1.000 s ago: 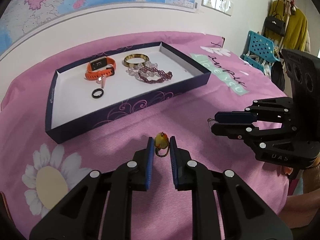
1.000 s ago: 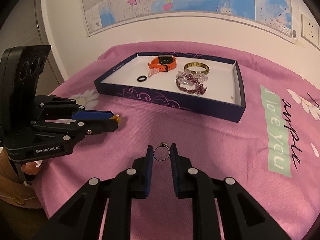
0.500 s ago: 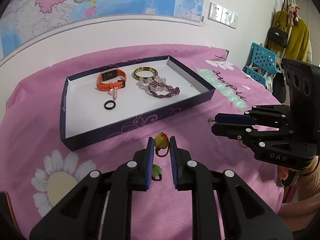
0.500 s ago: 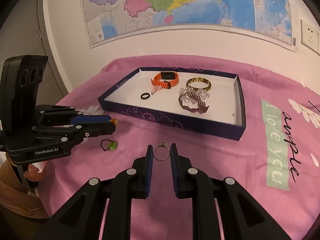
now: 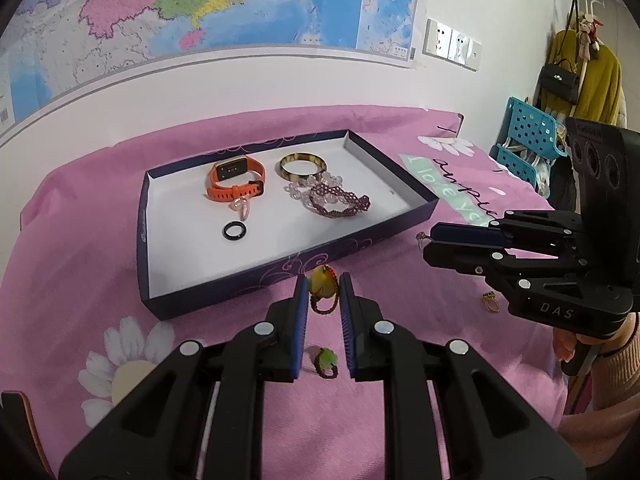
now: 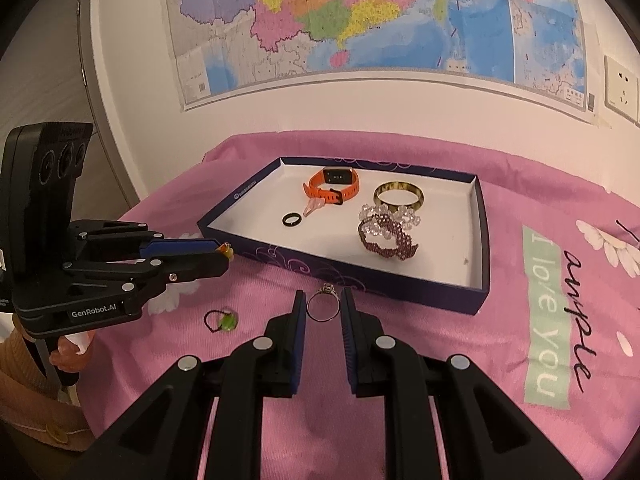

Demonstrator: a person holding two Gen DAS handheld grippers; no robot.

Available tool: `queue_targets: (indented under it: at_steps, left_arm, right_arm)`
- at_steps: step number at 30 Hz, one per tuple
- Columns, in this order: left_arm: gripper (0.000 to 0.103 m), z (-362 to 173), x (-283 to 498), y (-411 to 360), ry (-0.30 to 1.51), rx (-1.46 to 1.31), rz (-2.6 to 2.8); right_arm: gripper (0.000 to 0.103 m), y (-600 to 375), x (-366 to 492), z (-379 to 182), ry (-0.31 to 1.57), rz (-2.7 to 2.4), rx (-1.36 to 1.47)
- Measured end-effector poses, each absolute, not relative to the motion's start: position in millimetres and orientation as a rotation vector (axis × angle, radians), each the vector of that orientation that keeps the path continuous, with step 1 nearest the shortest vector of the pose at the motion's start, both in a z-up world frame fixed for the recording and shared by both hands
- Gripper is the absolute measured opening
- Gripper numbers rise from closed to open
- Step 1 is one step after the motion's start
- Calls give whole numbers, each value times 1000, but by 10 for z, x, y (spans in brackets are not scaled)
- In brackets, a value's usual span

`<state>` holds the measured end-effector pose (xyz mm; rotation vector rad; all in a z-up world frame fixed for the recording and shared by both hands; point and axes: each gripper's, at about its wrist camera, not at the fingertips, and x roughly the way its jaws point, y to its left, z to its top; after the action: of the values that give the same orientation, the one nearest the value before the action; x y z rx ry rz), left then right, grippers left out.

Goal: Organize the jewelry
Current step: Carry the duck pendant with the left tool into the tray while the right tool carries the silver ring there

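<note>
The left gripper [image 5: 323, 294] has its fingers clamped on a yellow-stone ring [image 5: 322, 285] with a dark beaded band, held off the pink cloth [image 5: 80, 264] in front of the near wall of the navy tray [image 5: 224, 302]. The right gripper [image 6: 323, 307] likewise has its fingers closed on a thin silver ring [image 6: 323, 308], its small setting pointing up, also clear of the cloth and just short of the tray's front wall. Compared with a second ago, both grippers have lifted: the tray now sits lower and smaller in each wrist view, and more of the wall map [image 5: 208, 4] shows above it. A green-stone ring [image 5: 326, 360], hidden under the left gripper at first, now lies exposed on the cloth between that gripper's fingers in the left wrist view, and to the left of the right gripper in the right wrist view. A small gold ring [image 5: 491, 302] also shows on the cloth beneath the right gripper. Inside the tray nothing has shifted: the orange watch [image 5: 236, 180], the pink pendant [image 5: 241, 206] touching its strap, the black ring [image 5: 235, 231], the gold bangle [image 5: 303, 165], the clear bead bracelet [image 5: 298, 192] and the purple bead bracelet [image 5: 340, 204] lie as before. The grip of both sets of fingers is unchanged.
</note>
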<state>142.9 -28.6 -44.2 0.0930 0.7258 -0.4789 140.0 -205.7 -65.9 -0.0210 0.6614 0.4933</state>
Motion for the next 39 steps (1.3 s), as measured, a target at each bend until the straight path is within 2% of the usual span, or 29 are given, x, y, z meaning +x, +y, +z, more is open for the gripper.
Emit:
queue_targets:
  at_steps: [39]
  left_arm:
    - [16, -307, 1667, -227, 690, 84, -431]
  right_arm:
    - [16, -2020, 1701, -520, 618, 482, -21]
